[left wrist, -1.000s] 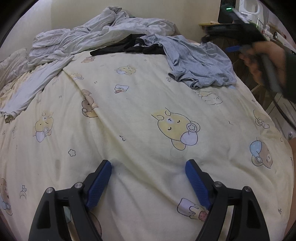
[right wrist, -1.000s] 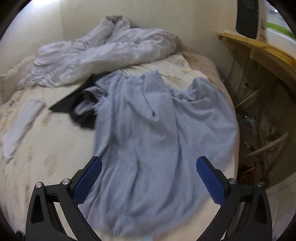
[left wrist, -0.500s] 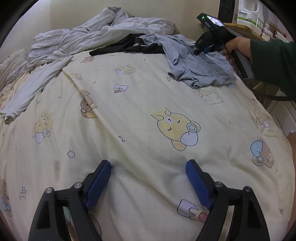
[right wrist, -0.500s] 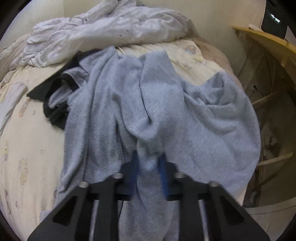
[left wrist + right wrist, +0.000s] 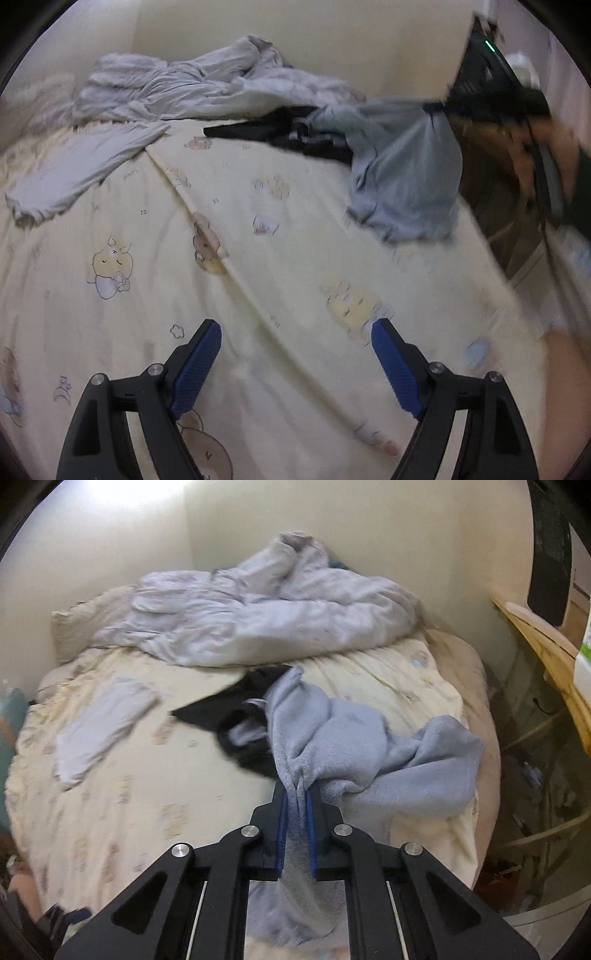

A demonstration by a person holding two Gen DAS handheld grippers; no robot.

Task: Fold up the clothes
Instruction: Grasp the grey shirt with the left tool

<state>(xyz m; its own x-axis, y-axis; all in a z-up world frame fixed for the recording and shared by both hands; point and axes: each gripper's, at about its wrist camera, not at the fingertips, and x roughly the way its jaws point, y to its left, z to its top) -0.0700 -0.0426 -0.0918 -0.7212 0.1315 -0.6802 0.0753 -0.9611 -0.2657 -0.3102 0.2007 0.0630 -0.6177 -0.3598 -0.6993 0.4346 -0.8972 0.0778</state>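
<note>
A grey-blue fleece garment (image 5: 362, 746) hangs bunched from my right gripper (image 5: 296, 797), whose blue pads are closing tight on a fold of it. From the left wrist view, that garment (image 5: 402, 177) dangles lifted at the bed's far right, under the right gripper (image 5: 439, 107) held by a hand. Part of it still drapes over a black garment (image 5: 236, 709). My left gripper (image 5: 295, 328) stands open above the bare cartoon-print sheet (image 5: 295, 258), holding nothing.
A crumpled pale grey pile (image 5: 266, 620) lies along the far wall side of the bed. A pale grey sleeve-like piece (image 5: 81, 173) stretches out at the left. A wooden shelf (image 5: 546, 653) and cluttered floor border the bed's right edge.
My right gripper went from open over the grey-blue garment to shut on a fold, then lifted it off the sheet. The left gripper rose slightly and rolled, still open.
</note>
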